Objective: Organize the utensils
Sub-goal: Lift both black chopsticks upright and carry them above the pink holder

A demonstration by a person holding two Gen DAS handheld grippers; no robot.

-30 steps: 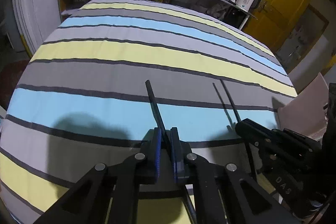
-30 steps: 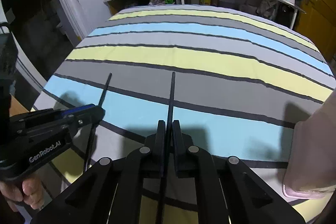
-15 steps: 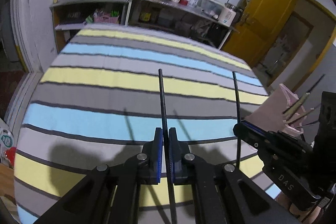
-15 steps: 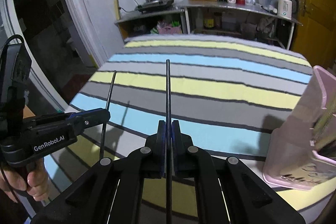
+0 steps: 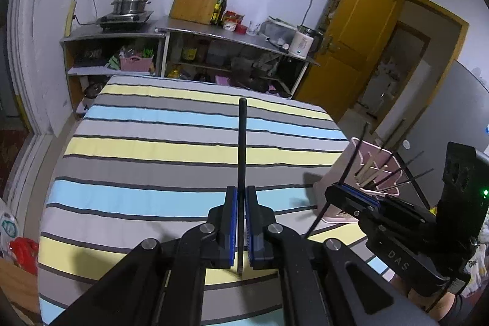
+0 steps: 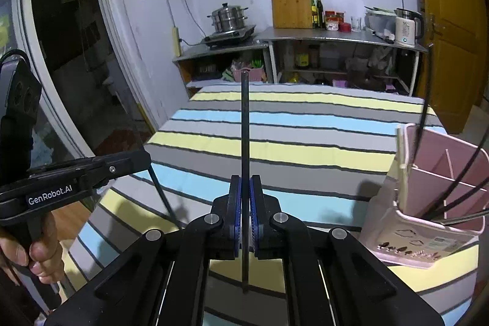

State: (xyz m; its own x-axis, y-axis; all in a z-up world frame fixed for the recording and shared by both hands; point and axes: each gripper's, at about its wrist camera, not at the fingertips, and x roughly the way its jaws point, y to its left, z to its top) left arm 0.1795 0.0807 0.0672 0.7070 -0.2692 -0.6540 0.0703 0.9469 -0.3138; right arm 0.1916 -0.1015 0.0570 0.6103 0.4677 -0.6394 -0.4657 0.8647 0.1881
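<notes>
My left gripper [image 5: 241,191] is shut on a black chopstick [image 5: 242,142] that stands upright above the striped table. My right gripper [image 6: 245,182] is shut on a second black chopstick [image 6: 245,127], also upright. A pink utensil holder [image 6: 428,203] stands on the table at the right and holds several chopsticks; it also shows in the left wrist view [image 5: 376,170]. In the left wrist view the right gripper [image 5: 351,193] is just left of the holder with its chopstick slanted. In the right wrist view the left gripper [image 6: 146,161] is at the left.
The table wears a striped cloth [image 5: 183,148] in blue, yellow and grey. Behind it stand metal shelves [image 6: 321,57] with a steamer pot [image 6: 229,19], a cutting board, bottles and a kettle. A yellow door [image 5: 360,29] is at the right.
Both grippers have risen and tilted up with their chopsticks, from low over the cloth to upright. The pink holder has come into view at the right of both views.
</notes>
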